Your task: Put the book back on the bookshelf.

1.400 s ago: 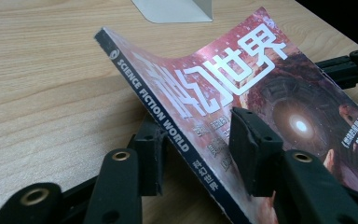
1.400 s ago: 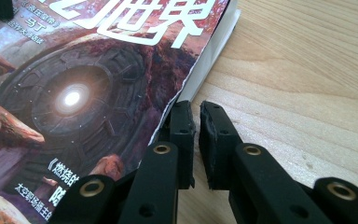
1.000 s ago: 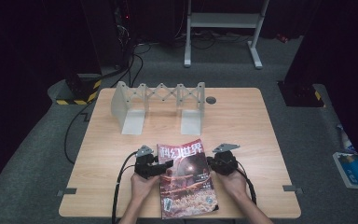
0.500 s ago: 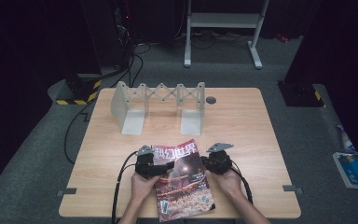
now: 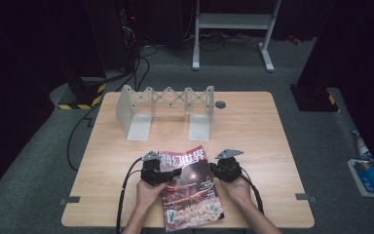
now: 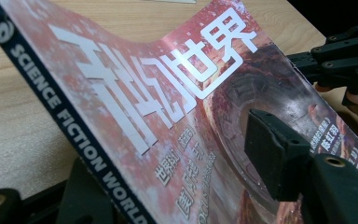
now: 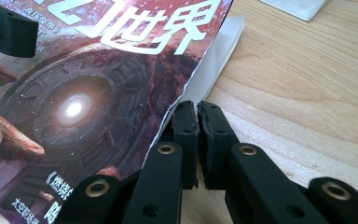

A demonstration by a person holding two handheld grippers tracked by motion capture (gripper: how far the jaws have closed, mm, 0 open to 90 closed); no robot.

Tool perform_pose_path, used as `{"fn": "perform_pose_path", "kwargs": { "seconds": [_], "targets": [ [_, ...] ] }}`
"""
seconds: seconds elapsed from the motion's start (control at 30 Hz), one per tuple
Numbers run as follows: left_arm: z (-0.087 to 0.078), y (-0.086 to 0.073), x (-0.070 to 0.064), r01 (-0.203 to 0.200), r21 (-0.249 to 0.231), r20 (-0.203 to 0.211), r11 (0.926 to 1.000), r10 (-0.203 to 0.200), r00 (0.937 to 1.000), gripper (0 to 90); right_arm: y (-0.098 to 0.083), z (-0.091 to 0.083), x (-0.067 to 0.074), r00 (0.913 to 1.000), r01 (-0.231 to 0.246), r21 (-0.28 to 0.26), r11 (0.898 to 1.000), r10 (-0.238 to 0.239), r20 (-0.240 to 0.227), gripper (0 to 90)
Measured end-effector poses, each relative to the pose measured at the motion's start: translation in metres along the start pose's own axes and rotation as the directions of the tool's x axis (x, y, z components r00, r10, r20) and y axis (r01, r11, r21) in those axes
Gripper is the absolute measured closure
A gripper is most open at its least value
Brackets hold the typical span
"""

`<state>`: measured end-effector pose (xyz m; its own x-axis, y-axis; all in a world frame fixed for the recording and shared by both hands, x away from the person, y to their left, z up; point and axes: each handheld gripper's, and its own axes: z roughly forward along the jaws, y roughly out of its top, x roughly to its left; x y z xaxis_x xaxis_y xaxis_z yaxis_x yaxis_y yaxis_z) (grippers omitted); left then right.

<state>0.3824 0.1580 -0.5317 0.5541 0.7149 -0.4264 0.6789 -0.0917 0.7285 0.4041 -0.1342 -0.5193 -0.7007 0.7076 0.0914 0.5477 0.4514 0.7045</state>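
Note:
A magazine (image 5: 190,190) with a red cover and white Chinese title lies near the table's front edge, its spine side lifted. My left gripper (image 5: 169,175) straddles that spine edge. In the left gripper view (image 6: 172,158) one jaw sits under the magazine (image 6: 168,93) and the other hovers over the cover. Its jaws have just been closing with the magazine between them, without pinching it. My right gripper (image 5: 212,169) is shut, its tips (image 7: 196,109) touching the magazine's (image 7: 88,102) right page edge, with nothing between them.
A pale grey folding rack (image 5: 165,105) stands at the back of the wooden table (image 5: 272,146), beside a small dark grommet (image 5: 220,104). Cables trail from both grippers off the front edge. A blue and white item (image 5: 367,178) lies on the floor at right.
The magazine has shifted a little left and tilted, its spine side raised. My right gripper has crept left up to the page edge. The left hand has stayed put.

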Motion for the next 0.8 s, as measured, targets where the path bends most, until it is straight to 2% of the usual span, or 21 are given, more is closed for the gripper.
{"fn": "perform_pose_path", "kwargs": {
  "seconds": [0.13, 0.43, 0.57, 0.63, 0.8],
  "targets": [
    [0.0, 0.001, 0.0, 0.027, 0.012, -0.003, 0.9996, -0.026, 0.9996, 48.1, 0.0, 0.0, 0.0, 1.0, 0.0, -0.002, 1.0, 0.0, -0.008, 87.1],
    [-0.001, 0.006, -0.004, 0.055, 0.031, -0.06, 0.998, -0.053, 0.9968, 61.1, -0.004, -0.002, -0.001, 0.9998, -0.017, -0.018, 1.0, 0.016, -0.012, 84.2],
    [-0.002, 0.014, -0.012, 0.022, 0.046, -0.082, 0.9987, -0.018, 0.9964, 66.0, -0.007, -0.003, -0.002, 0.9998, -0.011, -0.03, 0.999, 0.01, -0.015, 82.7],
    [-0.003, 0.017, -0.015, 0.02, 0.038, -0.081, 0.9991, -0.017, 0.9966, 68.8, -0.008, -0.004, -0.002, 0.9997, -0.018, -0.031, 0.999, 0.018, -0.016, 82.0],
    [-0.004, 0.022, -0.019, 0.017, 0.061, -0.079, 0.998, -0.013, 0.9968, 74.0, -0.014, -0.008, -0.003, 0.9993, -0.024, -0.046, 0.999, 0.023, -0.028, 79.1]
  ]
}}
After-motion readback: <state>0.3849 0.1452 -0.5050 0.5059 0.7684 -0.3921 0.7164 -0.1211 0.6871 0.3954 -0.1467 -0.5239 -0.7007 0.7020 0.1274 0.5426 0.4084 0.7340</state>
